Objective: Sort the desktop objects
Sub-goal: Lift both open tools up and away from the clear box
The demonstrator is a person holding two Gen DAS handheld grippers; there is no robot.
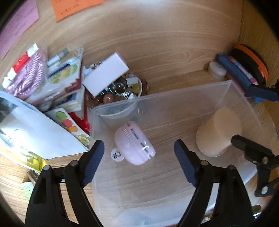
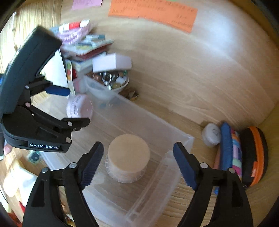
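Note:
A clear plastic bin stands on the wooden desk. A pink round case with a white tag is inside it, between and just beyond my open left gripper; whether it rests on the bottom I cannot tell. It also shows in the right wrist view. A beige cylinder in a clear tub stands in the bin, and shows in the left wrist view. My right gripper is open, empty, above the cylinder. The left gripper appears at the left, open.
A bowl of trinkets with a white box on top stands behind the bin. Books and packets pile at the left. A white jar, blue pouch and orange-black case stand at the right corner. Orange paper hangs on the wall.

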